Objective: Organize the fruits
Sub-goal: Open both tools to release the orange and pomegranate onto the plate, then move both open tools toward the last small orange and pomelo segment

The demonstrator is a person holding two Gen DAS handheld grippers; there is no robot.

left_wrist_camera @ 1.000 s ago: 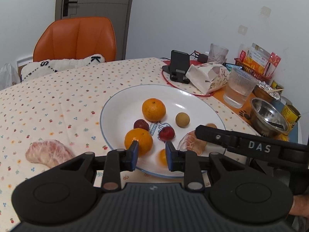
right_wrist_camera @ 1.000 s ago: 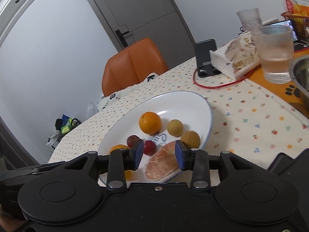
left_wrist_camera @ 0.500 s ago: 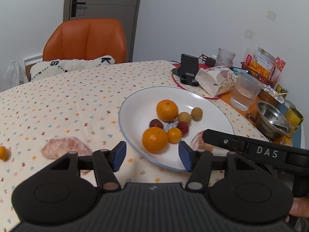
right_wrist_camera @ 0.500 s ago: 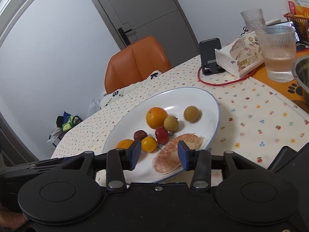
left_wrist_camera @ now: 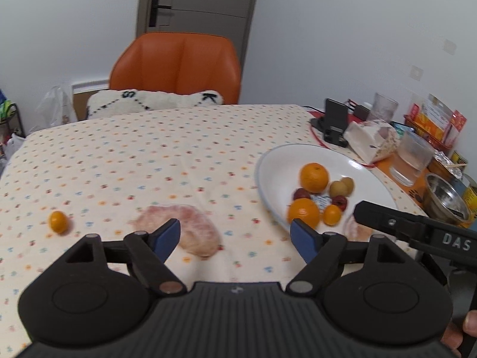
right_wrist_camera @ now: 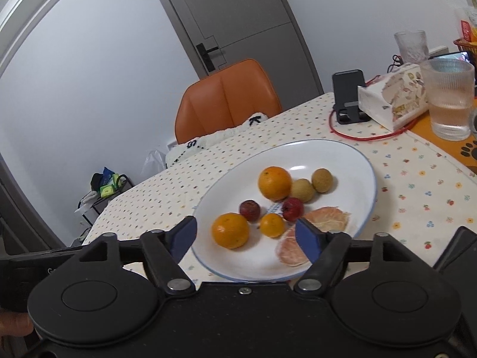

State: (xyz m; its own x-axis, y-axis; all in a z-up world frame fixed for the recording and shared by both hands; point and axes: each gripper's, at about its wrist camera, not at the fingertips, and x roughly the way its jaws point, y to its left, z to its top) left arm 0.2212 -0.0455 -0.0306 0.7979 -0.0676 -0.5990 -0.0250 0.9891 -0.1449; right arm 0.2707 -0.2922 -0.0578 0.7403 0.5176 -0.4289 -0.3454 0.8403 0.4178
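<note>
A white plate (right_wrist_camera: pixel 357 161) (left_wrist_camera: pixel 274 164) holds two oranges (right_wrist_camera: pixel 275 183) (right_wrist_camera: pixel 230 230), a small kumquat (right_wrist_camera: pixel 272 225), two dark red fruits, two tan longans (right_wrist_camera: pixel 322 180) and a peeled pomelo wedge (right_wrist_camera: pixel 316 232). On the cloth lie a second pomelo wedge (left_wrist_camera: pixel 190 226) and a loose kumquat (left_wrist_camera: pixel 58 222). My left gripper (left_wrist_camera: pixel 235 235) is open above the cloth, the wedge just ahead of its left finger. Over the plate's near rim my right gripper (right_wrist_camera: pixel 247 235) stands open with nothing held; its right fingertip overlaps the plated wedge.
An orange chair (left_wrist_camera: pixel 179 65) with a white cushion stands behind the table. At the right are a phone stand (right_wrist_camera: pixel 348 95), a tissue pack (right_wrist_camera: pixel 393 98), water glasses (right_wrist_camera: pixel 447 98), a steel bowl (left_wrist_camera: pixel 444 203) and snack packs. A person's hand (left_wrist_camera: pixel 465 331) holds the right gripper.
My left gripper opened wide, releasing a small kumquat onto the plate, and swung left toward the wedge on the cloth. My right gripper opened, left the pomelo wedge on the plate and drew back.
</note>
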